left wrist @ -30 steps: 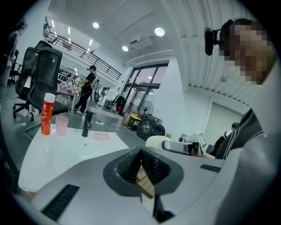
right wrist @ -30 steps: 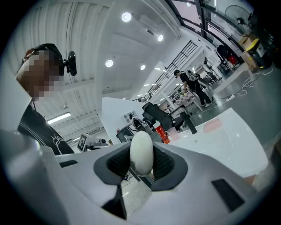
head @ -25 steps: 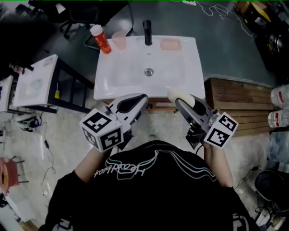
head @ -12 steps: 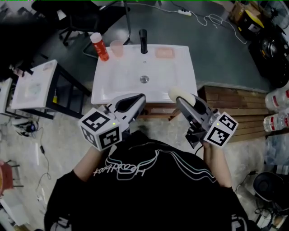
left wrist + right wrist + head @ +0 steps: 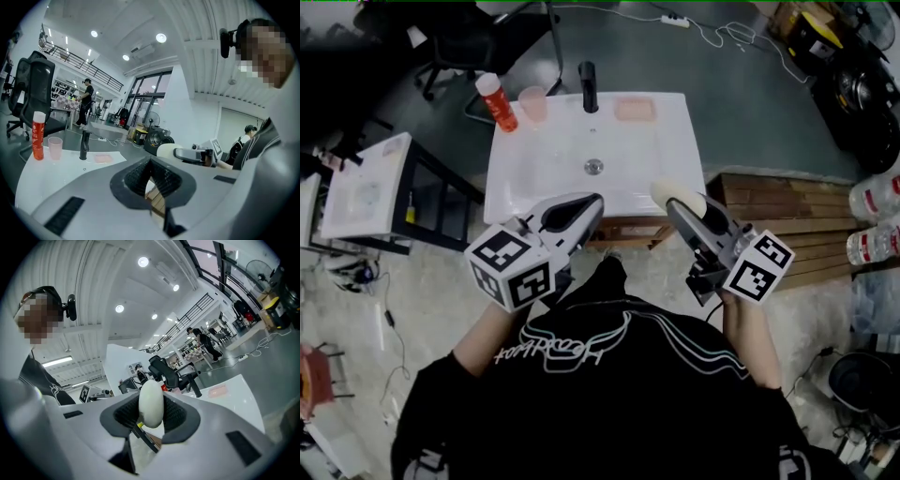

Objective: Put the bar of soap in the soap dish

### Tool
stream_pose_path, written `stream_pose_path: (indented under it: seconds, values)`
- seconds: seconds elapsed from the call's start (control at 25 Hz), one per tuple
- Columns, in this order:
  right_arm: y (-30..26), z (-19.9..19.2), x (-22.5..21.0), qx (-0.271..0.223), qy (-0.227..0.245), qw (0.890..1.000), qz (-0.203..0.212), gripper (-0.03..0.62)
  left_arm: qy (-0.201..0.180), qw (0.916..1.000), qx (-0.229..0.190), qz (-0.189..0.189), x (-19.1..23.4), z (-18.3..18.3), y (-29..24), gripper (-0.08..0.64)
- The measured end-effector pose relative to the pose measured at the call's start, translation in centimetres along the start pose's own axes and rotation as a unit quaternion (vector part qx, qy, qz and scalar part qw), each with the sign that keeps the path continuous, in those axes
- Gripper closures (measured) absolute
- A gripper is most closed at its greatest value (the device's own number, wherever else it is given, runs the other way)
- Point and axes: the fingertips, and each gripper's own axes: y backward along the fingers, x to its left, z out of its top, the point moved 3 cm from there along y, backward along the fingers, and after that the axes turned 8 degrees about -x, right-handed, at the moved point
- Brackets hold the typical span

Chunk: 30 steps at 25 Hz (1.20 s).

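A white oval bar of soap (image 5: 673,195) (image 5: 151,404) is clamped upright in my right gripper (image 5: 680,201) (image 5: 151,412), just in front of the sink's near right edge. The pink soap dish (image 5: 635,110) (image 5: 217,391) (image 5: 103,158) lies on the back rim of the white sink (image 5: 544,183), right of the black faucet (image 5: 587,73). My left gripper (image 5: 586,202) (image 5: 150,174) hovers at the sink's near edge, jaws together and empty. In the left gripper view the soap (image 5: 165,151) and right gripper show off to the right.
An orange bottle (image 5: 495,101) (image 5: 38,136) and a pink cup (image 5: 532,103) (image 5: 55,148) stand on the sink's back left corner. A dark table (image 5: 375,187) stands to the left, wooden pallets (image 5: 778,220) to the right. People stand far off in the hall.
Both grippers have crept slightly forward and up, soap still held. In the head view the sink has shifted a little left and down.
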Motion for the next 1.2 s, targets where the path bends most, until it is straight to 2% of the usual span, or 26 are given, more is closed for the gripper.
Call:
stream_pose_path:
  seconds: [0.76,1.2]
  values:
    - [-8.2,-0.1,-11.8,0.041,-0.053,0.997,-0.048,0.465,0.044,0.9981,0.041,0.013,11.1,0.1,-8.3,0.538]
    - [-12.8,-1.6,-18.5,0.082,-0.075,0.991,-0.077,0.465,0.068,0.9952,0.064,0.027,17.6,-2.1,-11.7,0.538]
